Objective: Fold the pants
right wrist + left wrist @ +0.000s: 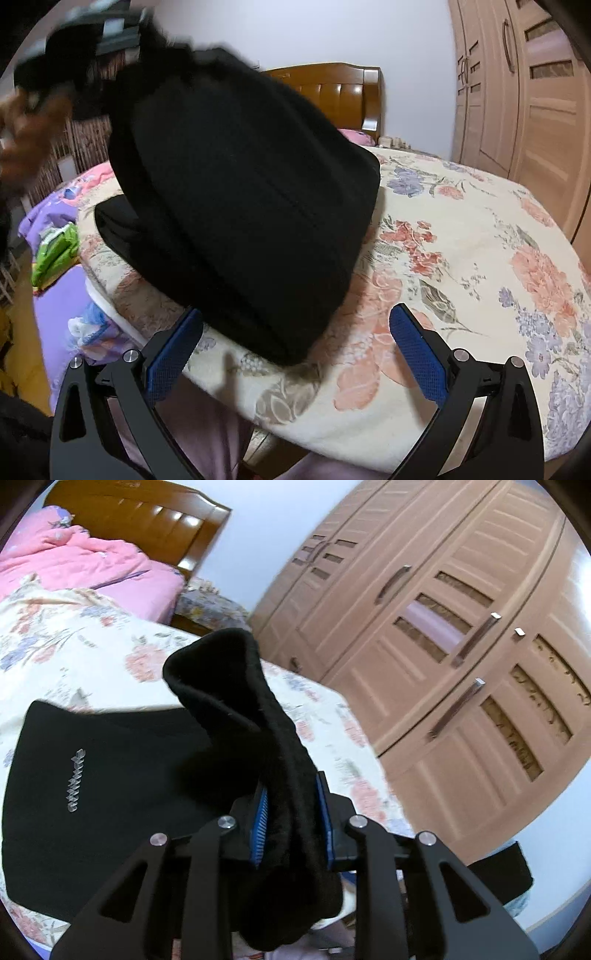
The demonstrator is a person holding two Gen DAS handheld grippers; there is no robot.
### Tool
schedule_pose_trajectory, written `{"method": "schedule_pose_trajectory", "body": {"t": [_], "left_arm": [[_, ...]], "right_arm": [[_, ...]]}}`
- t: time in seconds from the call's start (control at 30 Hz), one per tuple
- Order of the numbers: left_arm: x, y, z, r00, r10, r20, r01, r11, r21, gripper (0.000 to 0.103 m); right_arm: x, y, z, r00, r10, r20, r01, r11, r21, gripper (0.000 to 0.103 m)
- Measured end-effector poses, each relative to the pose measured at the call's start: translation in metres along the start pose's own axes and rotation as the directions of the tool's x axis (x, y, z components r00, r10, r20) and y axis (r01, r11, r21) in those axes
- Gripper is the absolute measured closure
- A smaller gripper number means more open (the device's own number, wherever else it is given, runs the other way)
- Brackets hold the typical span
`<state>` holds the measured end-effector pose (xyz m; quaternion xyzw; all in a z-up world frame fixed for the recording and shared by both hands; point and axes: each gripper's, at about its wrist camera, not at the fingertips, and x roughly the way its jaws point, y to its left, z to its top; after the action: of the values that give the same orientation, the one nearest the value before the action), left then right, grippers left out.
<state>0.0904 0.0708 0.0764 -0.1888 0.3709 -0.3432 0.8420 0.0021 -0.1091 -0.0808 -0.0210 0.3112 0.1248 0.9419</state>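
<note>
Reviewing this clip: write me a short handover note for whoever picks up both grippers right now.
Left gripper: shut on a thick bunch of the black pants, holding that end up off the bed.
Right gripper: open, empty, just short of the pants' near edge.
Pants: partly on the floral bedspread, one end raised.
Done: one end picked up.
Left: lay that end over, flatten, finish the fold.

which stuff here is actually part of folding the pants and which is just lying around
Part of the job:
- black fleece pants, one end lifted
- left gripper, jaws shut on the pants
- right gripper, jaws open, holding nothing
- floral bedsheet under the pants

Just lying about:
- pink quilt
- green packet
- brown wooden wardrobe
- wooden headboard
</note>
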Motion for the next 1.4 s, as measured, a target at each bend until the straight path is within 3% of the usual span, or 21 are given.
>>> {"method": "schedule_pose_trajectory", "body": {"t": [0.1,0.17,0.23,0.3,0.33,0.4,0.5,0.63,0.77,0.97,1.03,1.13,1.2,1.27,1.4], "left_arm": [[0.001,-0.018,0.012,0.998,-0.064,0.009,0.064,0.998,-0.009,0.082],[-0.001,-0.031,0.021,0.996,-0.092,0.017,0.092,0.996,0.002,0.088],[-0.003,-0.040,0.027,0.995,-0.093,0.027,0.092,0.996,0.020,0.092],[-0.002,-0.045,0.029,0.998,-0.062,0.019,0.061,0.997,0.044,0.092],[0.002,-0.044,0.028,0.999,-0.032,0.002,0.032,0.998,0.054,0.093],[0.011,-0.025,0.022,1.000,0.010,-0.025,-0.009,0.999,0.032,0.093],[0.028,0.027,0.003,0.996,0.020,-0.083,-0.025,0.998,-0.063,0.093],[0.029,0.088,-0.019,0.993,-0.107,-0.048,0.094,0.971,-0.219,0.093],[0.019,0.108,-0.024,0.989,-0.149,-0.006,0.142,0.953,-0.266,0.094],[0.015,0.124,-0.024,0.985,-0.174,0.023,0.172,0.935,-0.309,0.094],[0.015,0.128,-0.026,0.982,-0.190,0.017,0.185,0.930,-0.316,0.094],[0.016,0.124,-0.023,0.981,-0.192,0.000,0.183,0.937,-0.298,0.094],[0.018,0.122,-0.020,0.981,-0.195,-0.002,0.186,0.938,-0.292,0.094],[0.020,0.123,-0.020,0.978,-0.208,0.002,0.199,0.931,-0.305,0.094],[0.019,0.123,-0.021,0.977,-0.215,0.011,0.207,0.924,-0.321,0.094]], "right_arm": [[0.011,0.005,0.003,0.998,-0.059,0.003,0.059,0.998,0.005,0.005],[0.011,0.004,0.005,0.996,-0.086,0.037,0.085,0.996,0.026,0.005],[0.013,0.001,0.008,0.986,-0.150,0.072,0.147,0.988,0.049,0.005],[0.024,0.002,0.008,0.977,-0.209,0.040,0.208,0.978,0.024,0.005],[0.025,-0.001,0.008,0.979,-0.199,0.034,0.198,0.979,0.041,0.005],[0.016,-0.005,0.010,0.980,-0.187,0.065,0.181,0.980,0.080,0.005],[0.013,0.001,0.022,0.981,-0.168,0.099,0.166,0.986,0.031,0.005],[0.027,0.013,0.036,0.980,-0.172,0.103,0.176,0.984,-0.030,0.005],[0.030,0.039,0.051,0.949,-0.265,0.170,0.291,0.945,-0.150,0.005],[0.045,0.068,0.068,0.938,-0.306,0.163,0.339,0.908,-0.247,0.005],[0.043,0.066,0.063,0.941,-0.300,0.154,0.331,0.910,-0.249,0.005],[0.026,0.064,0.046,0.962,-0.224,0.154,0.257,0.933,-0.250,0.005],[0.018,0.069,0.035,0.965,-0.196,0.175,0.239,0.932,-0.273,0.005],[0.013,0.082,0.028,0.961,-0.171,0.218,0.235,0.918,-0.319,0.005],[0.036,0.115,0.044,0.942,-0.200,0.269,0.299,0.865,-0.402,0.005]]}}
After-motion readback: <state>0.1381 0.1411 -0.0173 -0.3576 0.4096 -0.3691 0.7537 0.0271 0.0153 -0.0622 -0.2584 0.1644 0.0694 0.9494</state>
